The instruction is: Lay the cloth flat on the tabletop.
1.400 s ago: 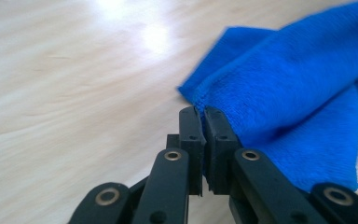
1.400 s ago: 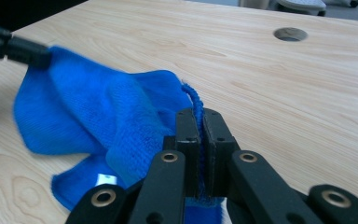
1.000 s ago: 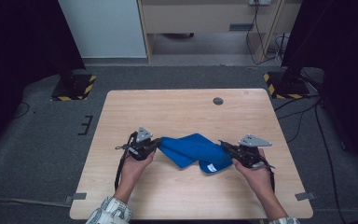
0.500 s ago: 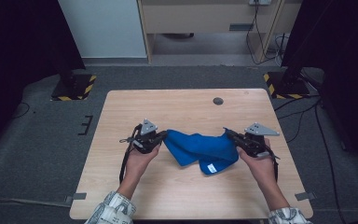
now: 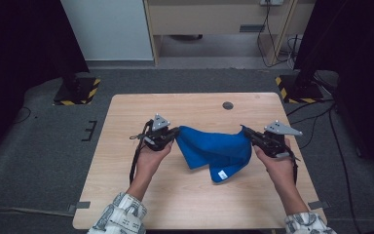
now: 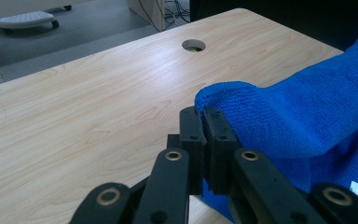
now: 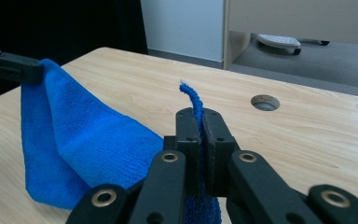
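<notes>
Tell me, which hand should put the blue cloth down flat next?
Probably neither alone. The left gripper and the right gripper are each shut on a corner of the blue cloth, which sags between them above the table. If one must lead, the right: the cloth's lowest fold hangs nearer it.

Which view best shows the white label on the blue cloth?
The high view: the white label sits unobstructed on the blue cloth at its lowest hanging corner. The left gripper view catches only a cropped bit of it at the frame's lower right edge. In the right gripper view I cannot make it out.
</notes>
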Tool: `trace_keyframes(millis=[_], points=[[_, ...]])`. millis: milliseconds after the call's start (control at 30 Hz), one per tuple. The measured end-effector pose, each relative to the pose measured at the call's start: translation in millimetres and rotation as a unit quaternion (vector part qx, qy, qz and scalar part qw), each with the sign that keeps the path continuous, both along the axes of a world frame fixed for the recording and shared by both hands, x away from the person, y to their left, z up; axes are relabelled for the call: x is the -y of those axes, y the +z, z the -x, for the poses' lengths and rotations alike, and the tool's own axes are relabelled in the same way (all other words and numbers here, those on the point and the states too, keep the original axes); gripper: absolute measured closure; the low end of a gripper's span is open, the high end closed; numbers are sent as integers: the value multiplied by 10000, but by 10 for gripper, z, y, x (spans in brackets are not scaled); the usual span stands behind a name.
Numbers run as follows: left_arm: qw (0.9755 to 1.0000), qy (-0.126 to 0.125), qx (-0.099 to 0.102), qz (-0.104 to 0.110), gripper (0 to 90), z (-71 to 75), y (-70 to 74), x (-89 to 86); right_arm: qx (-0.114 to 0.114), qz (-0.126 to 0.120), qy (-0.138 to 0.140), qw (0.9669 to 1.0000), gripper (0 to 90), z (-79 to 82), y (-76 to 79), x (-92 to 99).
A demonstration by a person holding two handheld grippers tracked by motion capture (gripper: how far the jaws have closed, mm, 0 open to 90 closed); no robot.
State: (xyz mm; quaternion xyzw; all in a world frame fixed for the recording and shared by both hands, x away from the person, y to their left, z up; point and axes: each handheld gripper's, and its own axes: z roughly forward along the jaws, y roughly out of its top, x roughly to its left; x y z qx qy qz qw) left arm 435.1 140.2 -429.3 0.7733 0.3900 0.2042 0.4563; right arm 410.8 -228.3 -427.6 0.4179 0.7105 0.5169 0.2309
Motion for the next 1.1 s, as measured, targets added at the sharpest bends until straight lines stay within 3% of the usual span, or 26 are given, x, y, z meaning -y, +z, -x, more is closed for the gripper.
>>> trace_keyframes(millis=[633,1100], points=[[9999,-48,124,12,868,51,152,19,96,-19,-9,10000,868,23,138,28],[9990,-184,415,-38,868,195,601,105,353,45,17,9994,868,146,456,71]])
